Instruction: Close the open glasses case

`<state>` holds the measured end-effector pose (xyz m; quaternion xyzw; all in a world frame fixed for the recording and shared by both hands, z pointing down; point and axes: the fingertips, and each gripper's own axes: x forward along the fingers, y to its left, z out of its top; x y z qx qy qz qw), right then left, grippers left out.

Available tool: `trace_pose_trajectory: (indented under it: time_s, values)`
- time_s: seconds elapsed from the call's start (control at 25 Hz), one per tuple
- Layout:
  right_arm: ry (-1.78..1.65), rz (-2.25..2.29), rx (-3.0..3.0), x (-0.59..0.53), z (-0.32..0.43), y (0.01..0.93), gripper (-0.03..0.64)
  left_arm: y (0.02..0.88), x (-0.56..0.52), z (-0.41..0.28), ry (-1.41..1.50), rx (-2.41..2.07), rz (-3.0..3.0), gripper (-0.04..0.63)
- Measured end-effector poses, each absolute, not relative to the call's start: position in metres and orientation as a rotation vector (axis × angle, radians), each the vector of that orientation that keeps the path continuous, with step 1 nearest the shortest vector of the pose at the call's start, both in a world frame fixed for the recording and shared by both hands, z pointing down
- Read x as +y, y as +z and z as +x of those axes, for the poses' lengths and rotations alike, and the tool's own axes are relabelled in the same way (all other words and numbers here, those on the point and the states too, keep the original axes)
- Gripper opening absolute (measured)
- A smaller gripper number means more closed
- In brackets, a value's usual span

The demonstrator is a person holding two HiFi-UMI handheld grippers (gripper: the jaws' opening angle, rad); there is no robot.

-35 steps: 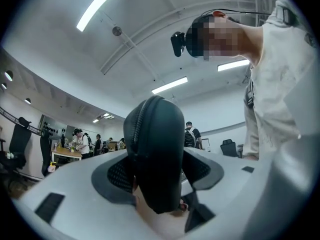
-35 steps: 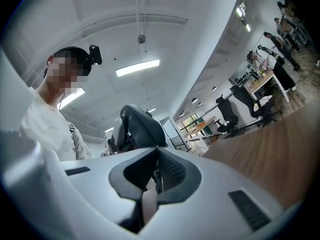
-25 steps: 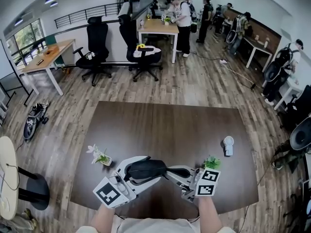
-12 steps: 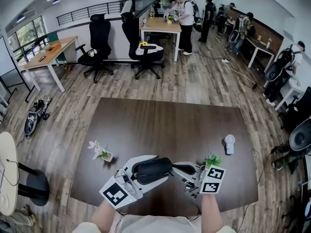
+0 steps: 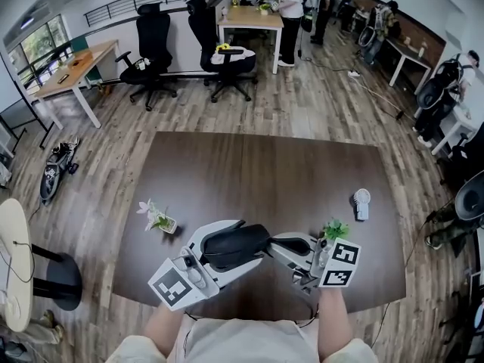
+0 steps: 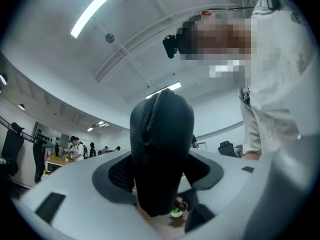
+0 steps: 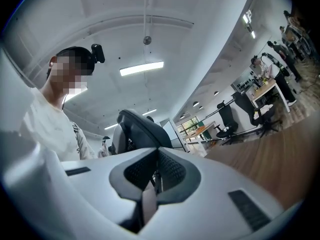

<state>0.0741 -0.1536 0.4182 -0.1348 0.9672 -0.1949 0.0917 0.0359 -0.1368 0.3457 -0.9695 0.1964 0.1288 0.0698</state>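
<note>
The black glasses case hangs in the air over the near edge of a dark brown table, just in front of my chest and clear of the tabletop. My left gripper clamps it across the body, one white jaw on each side. In the left gripper view the case fills the gap between the pads and its zip runs up the end that faces the camera. From above its two halves look closed together; I cannot tell whether the zip is drawn all the way round.

My right gripper meets the case's right end, its jaws pressed together. In the right gripper view the pads sit closed with the case rising just beyond them; whether a zip tab is pinched there I cannot make out.

On the table, a small pot with a white flower stands to the left of the case, a green plant just behind my right gripper, and a small white fan farther right. Beyond the table are a wood floor, black office chairs and people at a desk.
</note>
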Motion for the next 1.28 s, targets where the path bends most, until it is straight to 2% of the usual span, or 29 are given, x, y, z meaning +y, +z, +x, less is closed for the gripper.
trace_pose_trajectory:
  time_s: [0.6, 0.68, 0.8, 1.0, 1.08, 1.2, 1.28]
  values:
    - [-0.58, -0.296, 2.766, -0.14, 0.068, 0.395, 0.016, 0.322, -0.139, 0.027, 0.619, 0.52, -2.971, 0.27]
    - [-0.607, -0.317, 2.72, -0.144, 0.071, 0.393, 0.041, 0.315, -0.139, 0.018, 0.696, 0.495, -2.973, 0.268]
    - [-0.66, -0.231, 2.691, -0.141, 0.068, 0.394, 0.115, 0.308, -0.135, 0.017, 0.688, 0.457, -2.962, 0.267]
    - [-0.685, -0.118, 2.66, -0.136, 0.058, 0.385, 0.124, 0.306, -0.132, 0.022, 0.628, 0.462, -2.938, 0.265]
    - [-0.683, -0.15, 2.699, -0.14, 0.056, 0.39, 0.111, 0.304, -0.134, 0.02, 0.634, 0.483, -2.923, 0.265]
    - [-0.665, -0.17, 2.791, -0.137, 0.047, 0.4, 0.044, 0.302, -0.132, 0.023, 0.613, 0.476, -2.938, 0.264]
    - [-0.642, -0.167, 2.815, -0.136, 0.044, 0.401, 0.035, 0.305, -0.132, 0.027, 0.556, 0.477, -2.93, 0.264]
